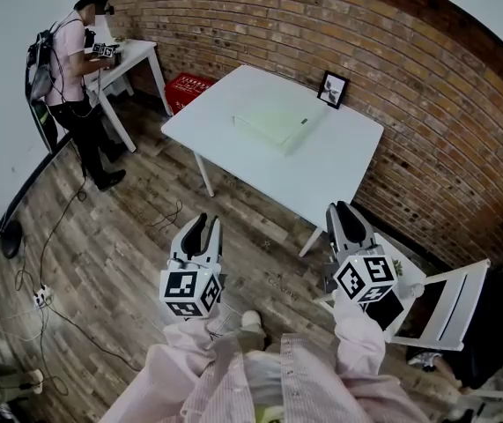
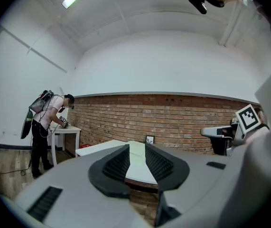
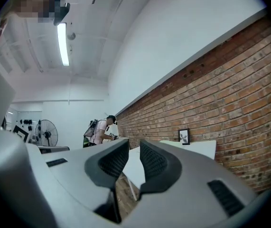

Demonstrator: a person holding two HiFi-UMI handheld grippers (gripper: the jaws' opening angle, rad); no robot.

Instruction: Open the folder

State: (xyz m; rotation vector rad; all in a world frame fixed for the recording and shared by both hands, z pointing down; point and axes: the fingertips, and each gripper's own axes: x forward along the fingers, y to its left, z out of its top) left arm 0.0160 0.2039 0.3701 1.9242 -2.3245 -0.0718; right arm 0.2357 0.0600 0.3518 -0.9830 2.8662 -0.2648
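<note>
Where the folder [image 1: 273, 122] lies: flat on the white table [image 1: 339, 179], toward its far side; pale green, cover looks down.
left gripper [image 1: 203, 221]: held level over the wood floor [image 1: 119, 236], well short of the table, pointing toward it.
left fingers: narrow gap, nothing between them; in the left gripper view the near table edge shows through the gap.
right gripper [image 1: 346, 210]: level, beside the left one, near the table's front corner but apart from it.
right fingers: narrow gap too, empty; the table top shows beyond them in the right gripper view.
picture frame [image 1: 333, 88]: small, black, upright at the table's back edge against the brick wall [image 1: 410, 69].
folding chair [image 1: 449, 307]: white, just to the right of the right gripper.
red crate [image 1: 189, 89]: on the floor by the wall, beyond the table.
second person [image 1: 66, 60]: standing far left, backpack on, bent over a small white desk [image 1: 136, 55].
cables [image 1: 57, 236]: trailing across the floor at left.
</note>
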